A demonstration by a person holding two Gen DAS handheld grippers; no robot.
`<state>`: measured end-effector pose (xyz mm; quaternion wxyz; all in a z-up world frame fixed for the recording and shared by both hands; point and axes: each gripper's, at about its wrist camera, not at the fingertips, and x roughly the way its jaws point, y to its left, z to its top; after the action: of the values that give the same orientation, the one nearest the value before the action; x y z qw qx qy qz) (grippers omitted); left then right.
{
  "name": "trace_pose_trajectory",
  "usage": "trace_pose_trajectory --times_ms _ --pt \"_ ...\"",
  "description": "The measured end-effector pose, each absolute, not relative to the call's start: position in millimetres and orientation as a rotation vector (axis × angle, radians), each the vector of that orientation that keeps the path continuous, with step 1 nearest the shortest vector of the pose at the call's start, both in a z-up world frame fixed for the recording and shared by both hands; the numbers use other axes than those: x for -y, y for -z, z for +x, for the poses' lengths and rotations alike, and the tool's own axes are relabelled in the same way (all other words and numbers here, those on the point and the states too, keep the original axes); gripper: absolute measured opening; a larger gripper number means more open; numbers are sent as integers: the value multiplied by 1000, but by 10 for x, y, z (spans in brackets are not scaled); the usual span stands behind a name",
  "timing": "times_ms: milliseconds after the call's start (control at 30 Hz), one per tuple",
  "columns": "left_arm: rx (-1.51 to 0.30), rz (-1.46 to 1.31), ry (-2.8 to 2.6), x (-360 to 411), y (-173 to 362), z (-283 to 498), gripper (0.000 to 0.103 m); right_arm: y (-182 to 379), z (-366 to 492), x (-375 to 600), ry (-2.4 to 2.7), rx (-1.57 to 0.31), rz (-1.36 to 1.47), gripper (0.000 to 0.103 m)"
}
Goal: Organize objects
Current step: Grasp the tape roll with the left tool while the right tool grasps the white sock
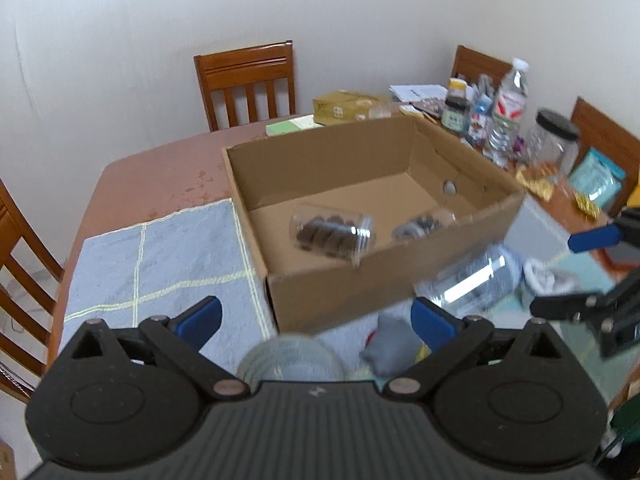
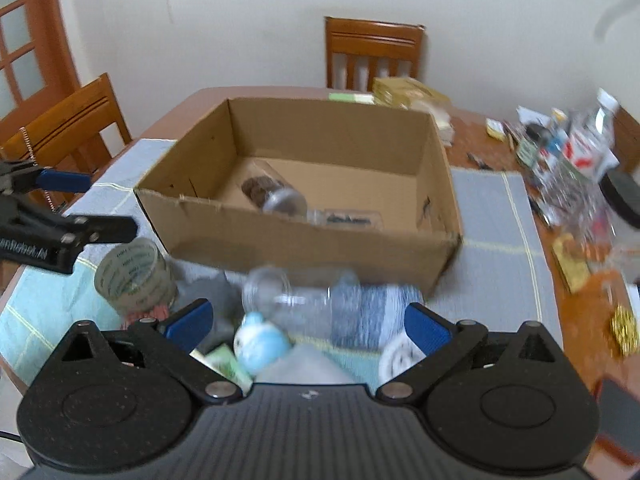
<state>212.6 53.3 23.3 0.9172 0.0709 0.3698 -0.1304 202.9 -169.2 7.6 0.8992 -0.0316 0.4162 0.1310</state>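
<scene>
Both the left gripper and the right gripper are spread wide, holding nothing. The cardboard box on the worktop holds two lying jars.

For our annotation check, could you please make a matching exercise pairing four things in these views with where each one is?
Things:
1. jar of dark cookies
2. tape roll
3. black-lidded jar
4. blue-and-white toy

Places:
A. between the right tool's fingers
B. lying inside the cardboard box
C. standing among the clutter beyond the box
D. on the cloth under the left tool

Pairs: 1-B, 2-D, 3-C, 4-A
</scene>
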Motion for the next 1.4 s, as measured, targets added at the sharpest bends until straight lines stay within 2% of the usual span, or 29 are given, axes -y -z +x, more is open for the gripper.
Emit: trace_pose_trajectory --times_ms 600,867,1200,1400 --pt "-859 132 182 -685 306 1560 100 446 1271 1934 -18 -925 -54 103" --pt "-902 96 89 -715 396 1691 100 428 1529 2245 46 -905 -18 103" --pt "-917 83 29 -605 376 1907 100 568 2019 2530 22 -953 -66 103" --pt "-913 76 11 -538 339 2034 100 458 2139 2836 56 -947 -117 103"
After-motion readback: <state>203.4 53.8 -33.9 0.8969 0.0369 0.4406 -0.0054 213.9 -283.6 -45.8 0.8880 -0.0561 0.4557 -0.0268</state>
